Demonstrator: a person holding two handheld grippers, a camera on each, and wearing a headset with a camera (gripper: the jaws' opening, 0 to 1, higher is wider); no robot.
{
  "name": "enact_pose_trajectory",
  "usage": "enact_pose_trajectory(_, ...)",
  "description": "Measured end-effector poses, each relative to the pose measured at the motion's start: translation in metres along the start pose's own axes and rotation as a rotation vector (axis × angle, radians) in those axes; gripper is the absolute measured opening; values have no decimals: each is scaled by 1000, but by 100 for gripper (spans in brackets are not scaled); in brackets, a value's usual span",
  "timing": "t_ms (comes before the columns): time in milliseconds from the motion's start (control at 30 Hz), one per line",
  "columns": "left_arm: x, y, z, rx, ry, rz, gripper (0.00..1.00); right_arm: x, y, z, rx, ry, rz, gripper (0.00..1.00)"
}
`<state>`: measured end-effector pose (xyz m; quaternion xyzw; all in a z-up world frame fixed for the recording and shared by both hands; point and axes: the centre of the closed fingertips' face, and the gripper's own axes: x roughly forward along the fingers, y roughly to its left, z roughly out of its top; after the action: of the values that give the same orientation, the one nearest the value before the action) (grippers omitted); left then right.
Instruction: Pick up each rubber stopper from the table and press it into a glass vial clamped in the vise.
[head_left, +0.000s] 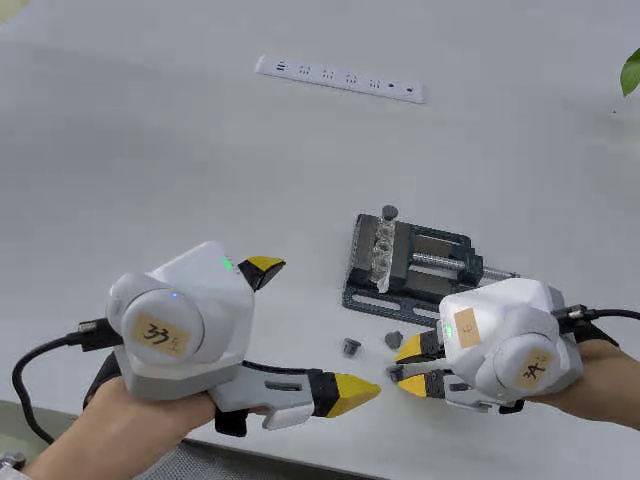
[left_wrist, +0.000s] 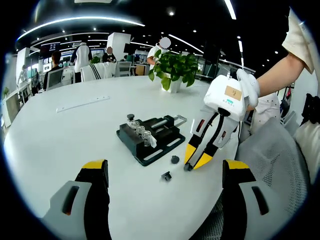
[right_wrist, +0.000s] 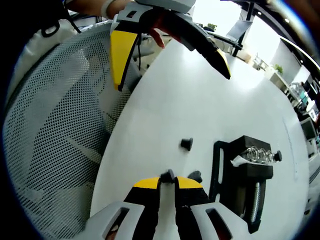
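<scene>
Rubber stopper (right_wrist: 167, 175): on the table (head_left: 150, 150) at 6 o'clock of the vise (head_left: 430, 262), pinched by the right gripper (head_left: 408, 367). Two loose stoppers (head_left: 351, 347) lie at its 10 and 12 o'clock, and glass vials (head_left: 383, 250) sit clamped in the vise. Left gripper (head_left: 308, 329): at 9 o'clock, jaws spread wide, holding nothing.

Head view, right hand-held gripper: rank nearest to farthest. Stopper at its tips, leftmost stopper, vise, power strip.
1. Stopper at the tips, right at the jaws of the right hand-held gripper.
2. Leftmost stopper, on the table just left of the jaws.
3. Vise, behind the gripper.
4. Power strip, at the far back of the table.
</scene>
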<state>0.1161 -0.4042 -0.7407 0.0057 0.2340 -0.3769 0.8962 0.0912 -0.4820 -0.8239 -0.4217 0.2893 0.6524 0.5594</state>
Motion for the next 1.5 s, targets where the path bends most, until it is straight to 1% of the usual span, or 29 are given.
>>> enact_pose_trajectory(33, 0, 1, -1, -1, -1, 1, 94, 0, 1, 1, 1, -3, 4, 6)
enact_pose_trajectory(233, 0, 1, -1, 0, 3, 1, 94, 1, 0, 1, -3, -4, -5, 6)
enact_pose_trajectory(367, 1, 1, -1, -10, 2, 0, 94, 0, 0, 1, 24, -13, -14, 5)
enact_pose_trajectory(467, 1, 0, -1, -9, 11, -3, 94, -1, -1, 3, 49, -29, -19, 5)
enact_pose_trajectory(500, 1, -1, -1, -10, 11, -4, 94, -2, -2, 4, 58, -34, -26, 5)
enact_pose_trajectory(567, 2, -2, -2, -21, 13, -14, 94, -8, -8, 9, 79, -61, -54, 5)
enact_pose_trajectory(667, 4, -4, 0, -34, 19, -28, 93, -22, -20, 18, 91, -104, -115, 5)
enact_pose_trajectory(767, 6, -9, 6, -108, 19, -59, 90, -39, -32, 27, 63, -130, -183, 5)
enact_pose_trajectory(800, 7, -7, 8, -132, 15, -62, 88, -47, -36, 31, 52, -139, -211, 5)
enact_pose_trajectory(833, 8, -6, 9, -147, 12, -66, 87, -52, -38, 33, 47, -144, -222, 5)
enact_pose_trajectory(867, 8, -9, 15, -177, 6, -80, 86, -59, -41, 36, 38, -153, -247, 5)
enact_pose_trajectory(900, 9, -12, 21, -194, 5, -86, 84, -64, -41, 37, 30, -154, -249, 5)
enact_pose_trajectory(933, 9, -12, 24, -205, 2, -93, 83, -68, -42, 38, 17, -151, -260, 5)
enact_pose_trajectory(967, 11, -12, 29, -224, -9, -103, 82, -75, -47, 39, -14, -144, -302, 5)
enact_pose_trajectory(1000, 12, -12, 33, -236, -15, -113, 81, -79, -46, 40, -20, -146, -305, 5)
enact_pose_trajectory(1033, 13, -10, 38, -262, -21, -122, 80, -85, -47, 42, -26, -151, -321, 5)
enact_pose_trajectory(1067, 14, -9, 41, -266, -25, -134, 79, -89, -49, 43, -38, -156, -343, 5)
enact_pose_trajectory(1100, 16, -8, 44, -277, -30, -144, 78, -92, -48, 44, -40, -157, -344, 5)
enact_pose_trajectory(1167, 18, -11, 52, -295, -35, -177, 74, -102, -51, 49, -69, -169, -390, 5)
enact_pose_trajectory(1200, 20, -15, 59, -339, -50, -208, 71, -106, -50, 49, -78, -165, -402, 5)
enact_pose_trajectory(1233, 20, -17, 63, -352, -60, -228, 69, -111, -52, 51, -98, -163, -430, 5)
enact_pose_trajectory(1267, 21, -18, 67, -369, -71, -242, 65, -114, -52, 53, -109, -162, -442, 5)
enact_pose_trajectory(1300, 22, -19, 71, -397, -79, -259, 61, -119, -53, 55, -125, -166, -468, 5)
enact_pose_trajectory(1333, 23, -20, 73, -409, -86, -275, 59, -123, -53, 57, -128, -171, -483, 4)
enact_pose_trajectory(1367, 24, -20, 76, -441, -94, -288, 58, -127, -53, 60, -125, -182, -491, 4)
enact_pose_trajectory(1433, 25, -22, 79, -461, -100, -316, 54, -135, -55, 65, -137, -191, -527, 4)
enact_pose_trajectory(1467, 25, -27, 82, -463, -104, -345, 53, -138, -55, 67, -130, -196, -527, 4)
enact_pose_trajectory(1500, 25, -28, 83, -472, -106, -354, 49, -141, -55, 69, -127, -205, -536, 4)
